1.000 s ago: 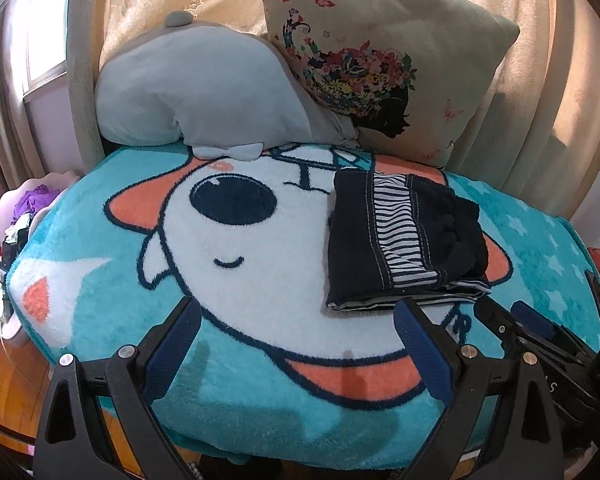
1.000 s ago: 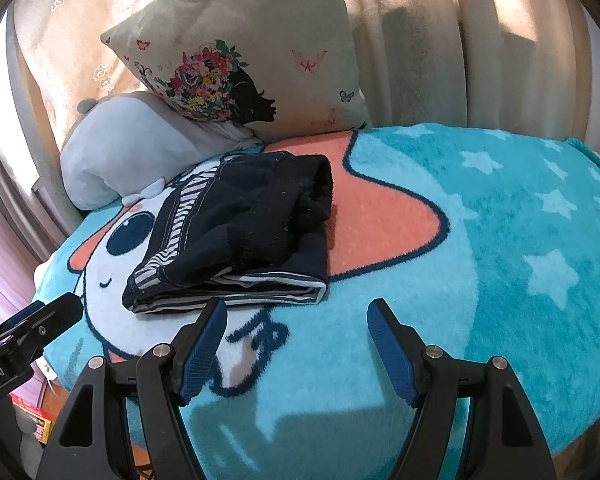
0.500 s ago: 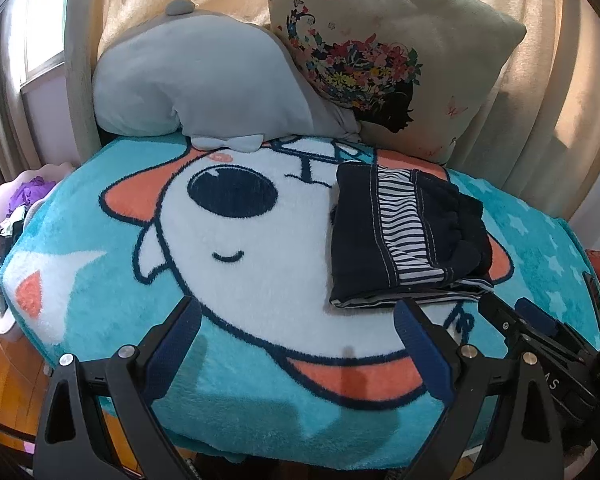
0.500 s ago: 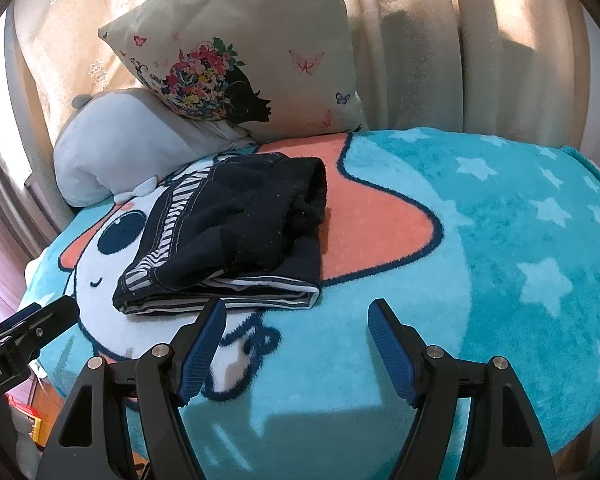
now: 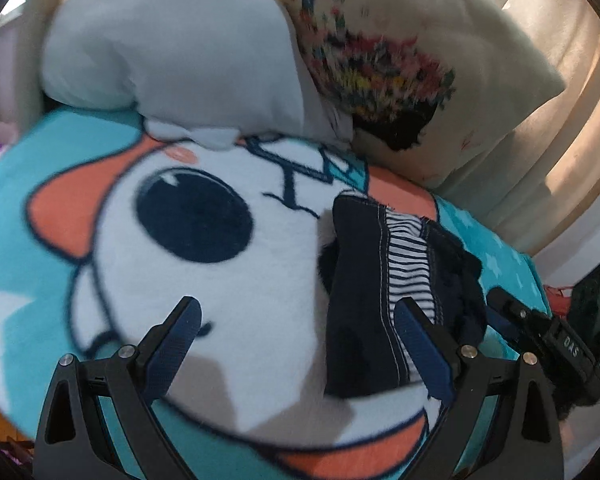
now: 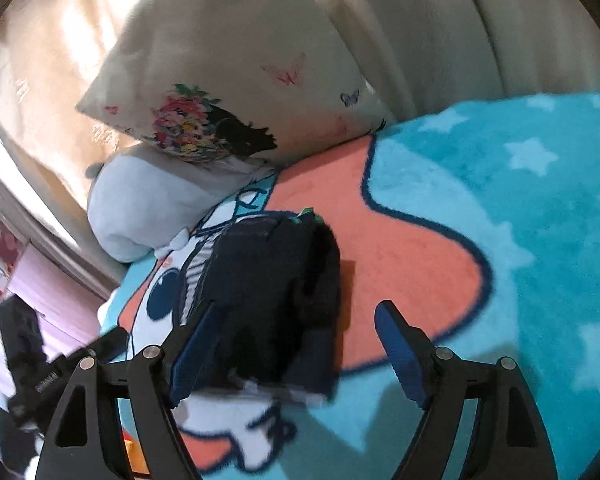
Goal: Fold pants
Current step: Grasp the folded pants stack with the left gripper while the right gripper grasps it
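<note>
The dark navy pants (image 5: 364,300) with a striped inner lining lie folded in a compact stack on the cartoon blanket (image 5: 240,280). My left gripper (image 5: 300,344) is open and empty, its right finger (image 5: 420,348) over the stack's near edge. In the right wrist view the folded pants (image 6: 272,300) sit just ahead of my right gripper (image 6: 296,352), which is open and empty, its left finger (image 6: 192,348) at the stack's near left corner. Both views are blurred by motion.
A grey plush pillow (image 5: 172,48) and a floral cushion (image 5: 400,60) lean against beige curtains (image 6: 440,20) at the back. The turquoise starred part of the blanket (image 6: 540,200) spreads to the right. The other gripper shows at each view's edge (image 5: 552,344).
Both grippers have moved forward and closer to the folded pants, which now look much larger. Both views tilt and blur. The jaws stay open.
</note>
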